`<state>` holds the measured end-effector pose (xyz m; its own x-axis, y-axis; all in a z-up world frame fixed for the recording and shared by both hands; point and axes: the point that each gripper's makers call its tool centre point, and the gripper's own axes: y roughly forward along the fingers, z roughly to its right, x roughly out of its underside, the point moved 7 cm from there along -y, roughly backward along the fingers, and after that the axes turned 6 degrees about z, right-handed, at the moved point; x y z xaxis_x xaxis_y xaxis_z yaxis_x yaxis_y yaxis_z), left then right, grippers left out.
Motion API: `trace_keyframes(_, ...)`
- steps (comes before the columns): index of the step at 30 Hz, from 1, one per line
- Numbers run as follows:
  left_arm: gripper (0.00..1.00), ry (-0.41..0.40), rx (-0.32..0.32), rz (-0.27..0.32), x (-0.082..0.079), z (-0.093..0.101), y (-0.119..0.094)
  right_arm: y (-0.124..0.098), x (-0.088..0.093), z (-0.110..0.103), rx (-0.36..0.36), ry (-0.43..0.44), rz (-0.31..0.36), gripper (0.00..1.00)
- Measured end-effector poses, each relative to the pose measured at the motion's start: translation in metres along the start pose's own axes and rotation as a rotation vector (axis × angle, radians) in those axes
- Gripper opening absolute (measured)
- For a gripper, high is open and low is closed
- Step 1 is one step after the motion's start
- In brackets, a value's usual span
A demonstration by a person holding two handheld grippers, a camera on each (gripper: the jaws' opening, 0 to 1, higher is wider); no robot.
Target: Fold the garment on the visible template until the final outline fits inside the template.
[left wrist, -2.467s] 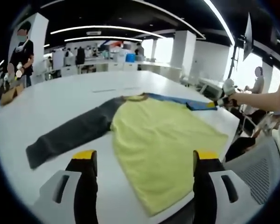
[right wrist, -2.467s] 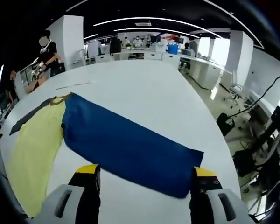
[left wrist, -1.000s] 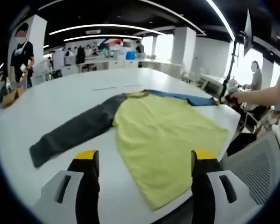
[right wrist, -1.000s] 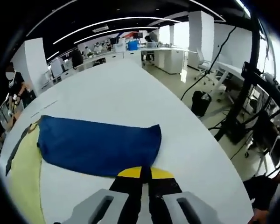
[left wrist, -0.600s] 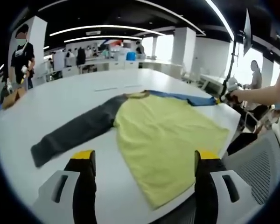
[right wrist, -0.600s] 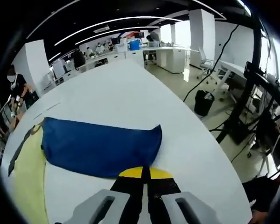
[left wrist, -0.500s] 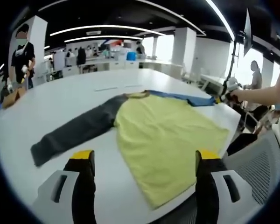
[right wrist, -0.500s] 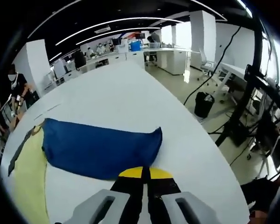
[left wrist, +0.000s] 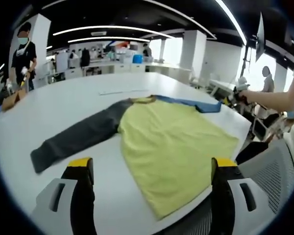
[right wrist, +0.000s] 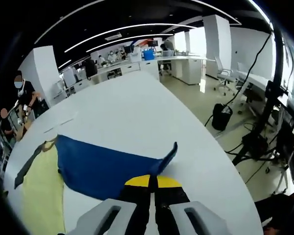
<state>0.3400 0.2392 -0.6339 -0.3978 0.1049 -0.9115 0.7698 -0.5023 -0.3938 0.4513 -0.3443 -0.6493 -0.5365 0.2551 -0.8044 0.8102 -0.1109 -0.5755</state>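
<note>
One garment: long-sleeved shirt with yellow body (left wrist: 171, 147), lying flat on the white table (left wrist: 63, 103), its hem toward the near table edge.
Dark grey sleeve (left wrist: 78, 139): stretched flat across the table, away from the body.
Blue sleeve (right wrist: 105, 169): spread on the table on the opposite side; its cuff end is raised off the surface.
Right gripper (right wrist: 149, 182): yellow-tipped jaws pressed together on the cuff of the blue sleeve, held low over the table.
Person's forearm (left wrist: 272, 100): extended level toward the blue sleeve's end in the left gripper view.
Left gripper (left wrist: 152, 169): jaws spread wide, holding nothing, poised at the near table edge above the hem.
</note>
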Motion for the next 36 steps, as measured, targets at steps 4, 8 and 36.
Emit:
trace_keyframes(4, 0.99, 0.002, 0.000, 0.001, -0.001, -0.001, 0.000, 0.008, -0.009, 0.000, -0.022, -0.027, 0.005, 0.00)
trace_keyframes(8, 0.99, 0.016, 0.003, 0.011, -0.003, -0.001, -0.001, 0.011, -0.020, -0.006, -0.049, -0.028, 0.012, 0.00)
trace_keyframes(36, 0.99, 0.016, 0.020, -0.001, 0.001, 0.001, 0.001, 0.050, -0.043, -0.128, -0.288, -0.128, -0.002, 0.00)
